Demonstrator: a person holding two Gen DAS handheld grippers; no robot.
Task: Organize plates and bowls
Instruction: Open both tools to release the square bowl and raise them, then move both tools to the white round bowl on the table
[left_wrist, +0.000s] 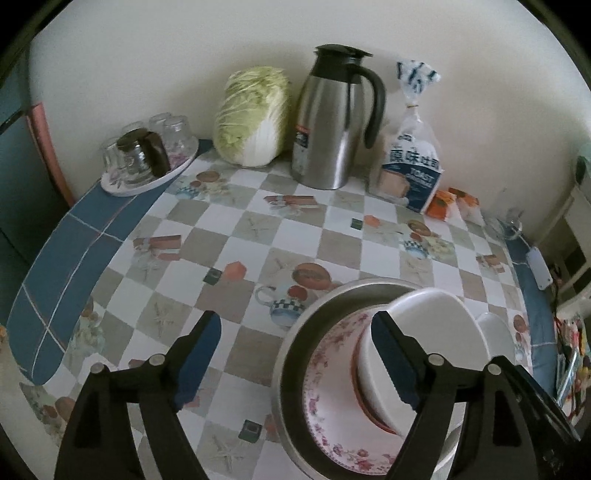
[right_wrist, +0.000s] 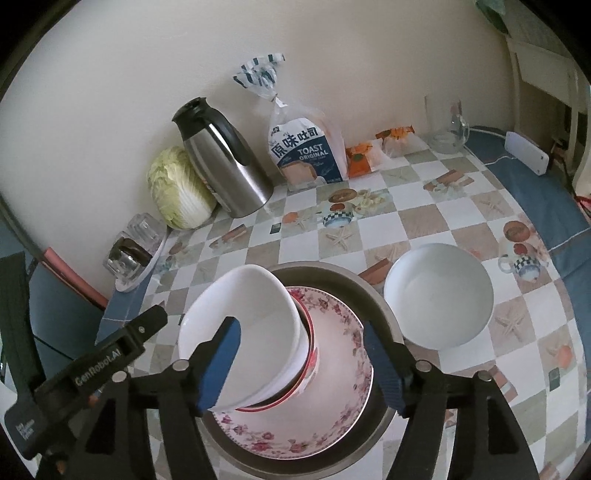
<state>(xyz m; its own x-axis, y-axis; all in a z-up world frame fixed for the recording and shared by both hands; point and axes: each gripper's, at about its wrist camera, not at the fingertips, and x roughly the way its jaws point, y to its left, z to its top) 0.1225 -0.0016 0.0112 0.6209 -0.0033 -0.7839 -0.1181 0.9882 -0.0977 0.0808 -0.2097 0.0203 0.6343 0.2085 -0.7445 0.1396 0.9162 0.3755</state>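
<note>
A steel plate (right_wrist: 373, 295) holds a pink floral plate (right_wrist: 332, 354) with a red-rimmed bowl (right_wrist: 310, 365) on it. A white bowl (right_wrist: 251, 332) sits tilted in the red-rimmed bowl. My right gripper (right_wrist: 303, 365) is open, its fingers either side of that stack. A second white bowl (right_wrist: 439, 295) stands on the table to the right. In the left wrist view my left gripper (left_wrist: 295, 358) is open, left of the steel plate (left_wrist: 295, 354); its right finger overlaps the tilted white bowl (left_wrist: 436, 332) above the floral plate (left_wrist: 332, 398).
Along the wall stand a tray of upturned glasses (left_wrist: 147, 155), a cabbage (left_wrist: 255, 114), a steel thermos jug (left_wrist: 332, 118), a toast bag (left_wrist: 413, 162), orange packets (left_wrist: 454, 203) and a glass pitcher (right_wrist: 447, 129). The table has a checked cloth (left_wrist: 258, 236).
</note>
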